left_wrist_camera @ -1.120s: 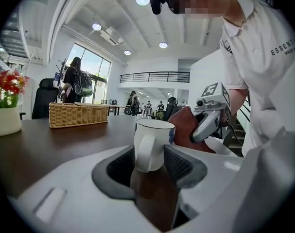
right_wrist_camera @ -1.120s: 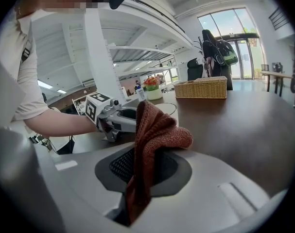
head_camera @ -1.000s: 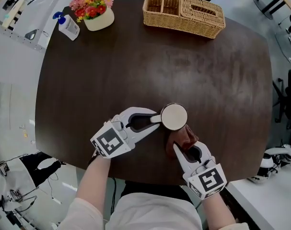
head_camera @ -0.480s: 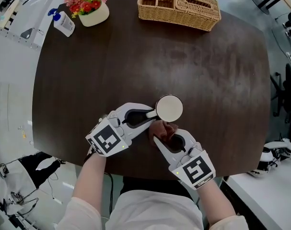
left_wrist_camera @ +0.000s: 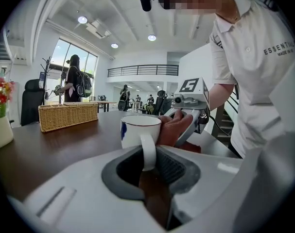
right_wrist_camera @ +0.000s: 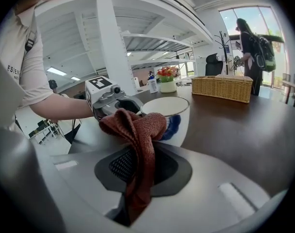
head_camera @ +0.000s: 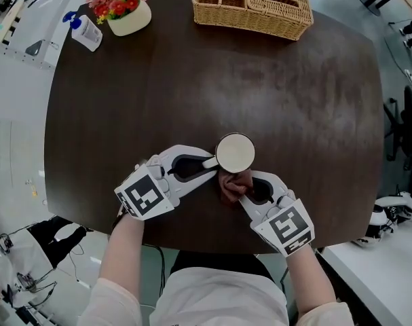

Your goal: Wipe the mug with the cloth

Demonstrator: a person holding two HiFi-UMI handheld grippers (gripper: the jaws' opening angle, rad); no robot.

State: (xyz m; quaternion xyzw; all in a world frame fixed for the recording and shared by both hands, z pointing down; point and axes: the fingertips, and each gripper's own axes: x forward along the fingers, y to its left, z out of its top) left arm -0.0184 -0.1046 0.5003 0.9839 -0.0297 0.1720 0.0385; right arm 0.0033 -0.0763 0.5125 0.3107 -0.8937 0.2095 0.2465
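Both grippers work at the mug [head_camera: 235, 153] upright on the desk [head_camera: 192, 80]: left gripper [head_camera: 211, 164] clamped on its handle, right gripper [head_camera: 245, 194] clamped on the cloth [head_camera: 231, 182] pressed against its near side, so wiping seems under way, unfinished.
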